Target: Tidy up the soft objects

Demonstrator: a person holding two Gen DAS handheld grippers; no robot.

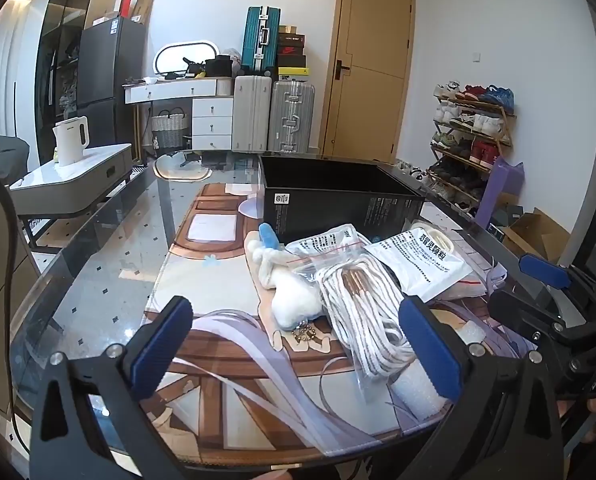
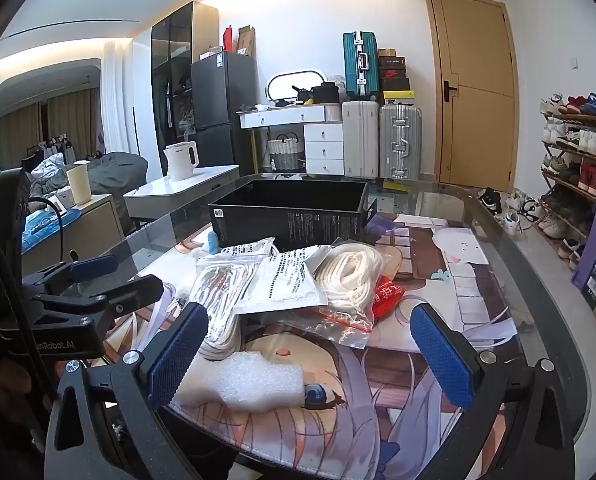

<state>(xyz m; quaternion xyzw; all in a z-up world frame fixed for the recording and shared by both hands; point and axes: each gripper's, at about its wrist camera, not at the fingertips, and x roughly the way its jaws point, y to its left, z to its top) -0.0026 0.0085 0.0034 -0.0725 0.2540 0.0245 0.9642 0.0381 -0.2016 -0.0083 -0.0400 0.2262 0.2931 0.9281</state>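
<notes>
A heap of soft things lies on a printed mat (image 1: 217, 292) before an open black box (image 1: 338, 196) (image 2: 289, 208). In the left wrist view I see a white plush toy (image 1: 293, 296), a bagged striped white cord (image 1: 362, 320), printed pouches (image 1: 426, 260) and a white foam piece (image 1: 418, 392). My left gripper (image 1: 298, 352) hovers open, low over the near end of the heap. The right wrist view shows the foam piece (image 2: 253, 380), a white rope coil (image 2: 350, 272), a printed pouch (image 2: 285, 284) and a red packet (image 2: 386, 296). My right gripper (image 2: 318, 356) is open, nothing between its fingers.
The mat covers a glass table (image 1: 97, 264) with a curved rim. The other gripper (image 2: 93, 280) (image 1: 546, 276) shows at each view's edge. Behind stand a low table with a white kettle (image 1: 71, 140), suitcases (image 1: 273, 116), a door and a shoe rack (image 1: 470, 144).
</notes>
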